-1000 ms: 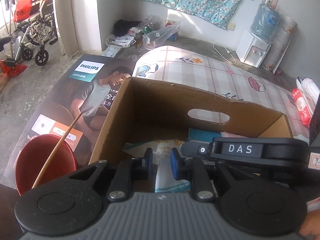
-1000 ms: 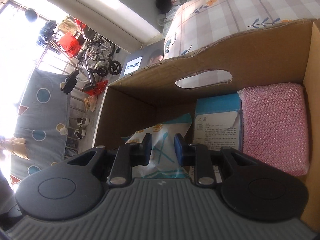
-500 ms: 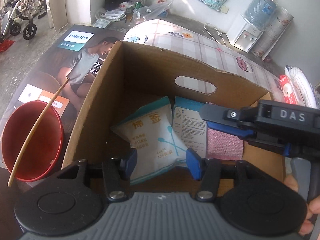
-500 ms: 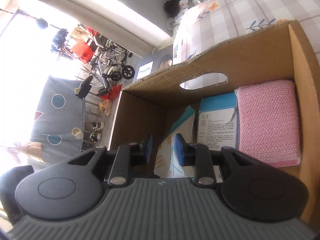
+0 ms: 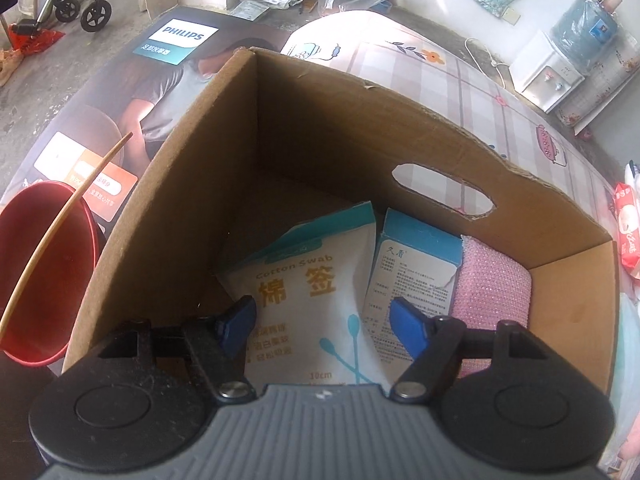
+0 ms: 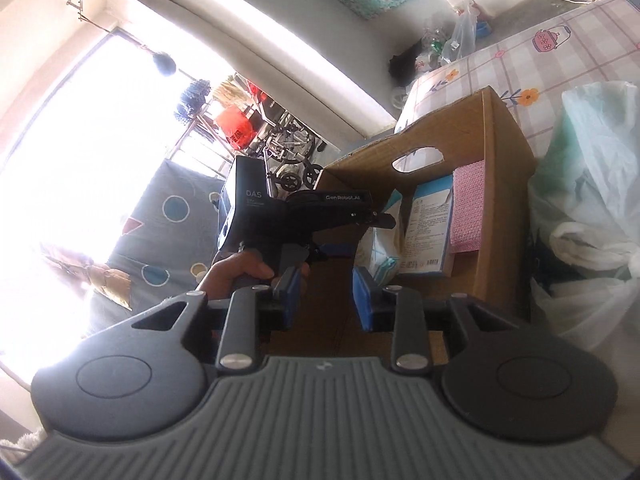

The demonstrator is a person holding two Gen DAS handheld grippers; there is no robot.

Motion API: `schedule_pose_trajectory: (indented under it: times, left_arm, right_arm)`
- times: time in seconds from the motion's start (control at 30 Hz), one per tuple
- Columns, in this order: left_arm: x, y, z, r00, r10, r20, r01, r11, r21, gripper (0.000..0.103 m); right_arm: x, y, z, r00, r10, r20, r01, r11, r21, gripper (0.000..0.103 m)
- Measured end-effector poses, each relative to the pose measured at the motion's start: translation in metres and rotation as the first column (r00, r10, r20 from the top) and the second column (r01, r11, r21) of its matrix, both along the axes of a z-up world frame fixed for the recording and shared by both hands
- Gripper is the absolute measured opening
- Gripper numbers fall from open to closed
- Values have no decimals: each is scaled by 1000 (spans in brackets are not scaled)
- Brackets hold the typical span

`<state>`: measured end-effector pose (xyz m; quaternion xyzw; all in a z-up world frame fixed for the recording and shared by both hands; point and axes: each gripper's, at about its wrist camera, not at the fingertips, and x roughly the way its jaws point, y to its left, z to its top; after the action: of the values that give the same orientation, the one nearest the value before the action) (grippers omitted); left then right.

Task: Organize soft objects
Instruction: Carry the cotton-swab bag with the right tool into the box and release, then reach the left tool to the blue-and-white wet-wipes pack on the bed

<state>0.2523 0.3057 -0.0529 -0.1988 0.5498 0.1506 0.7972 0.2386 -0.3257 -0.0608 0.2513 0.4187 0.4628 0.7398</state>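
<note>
In cardboard box (image 5: 168, 216), one swab pack (image 5: 308, 300), one carton (image 5: 416, 272), one sponge (image 5: 494, 280)

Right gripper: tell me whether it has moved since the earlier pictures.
Yes. The right gripper has pulled back out of the cardboard box, which now sits farther off, its jaws opening with nothing between them.

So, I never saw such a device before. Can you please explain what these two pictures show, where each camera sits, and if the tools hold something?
No robot here: a person holds a hand tool with two fingers in each hand, and each tool carries a camera looking along its fingers.

The left camera looks down into a cardboard box. Inside, side by side, are a cotton swab bag, a blue and white carton and a pink sponge. The left gripper is opening over the bag and holds nothing. A red bowl stands beside the box.

The right camera sees the box from further back, with the person's hand on the left tool. The right gripper is opening and empty.
</note>
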Motion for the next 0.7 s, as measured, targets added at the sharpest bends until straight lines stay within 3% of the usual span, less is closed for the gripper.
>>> schedule_pose_trajectory:
  times: [0.13,0.23,0.4,0.5,0.53,0.63,0.7]
  left_arm:
    - [0,-5,1,998,-50,34,48,996,72,51]
    - [-2,-8,2,995,-87,53,82,992,92,48]
    - [-2,-24,4,979,-191,67,172,959,225,46]
    - [-2,-40,7,959,-275,74,234,910,343,46]
    - [-3,-47,8,947,-313,71,259,876,407,46]
    - [0,-62,1,924,-380,29,315,805,502,47]
    - [5,-65,-8,926,-378,-19,334,791,513,49]
  right_arm:
    - [-14,-33,-12,998,-66,10,66,998,-19,29]
    - [-18,-54,-25,994,-113,-11,112,993,-30,29]
    - [-21,-80,-51,982,-178,-65,176,983,-44,29]
    - [-24,-87,-59,977,-196,-78,193,980,-51,29]
    - [-25,-88,-60,977,-199,-81,195,979,-53,29]
    - [-28,-91,-64,974,-209,-87,204,977,-59,30]
    - [-28,-93,-67,972,-216,-92,211,975,-65,30]
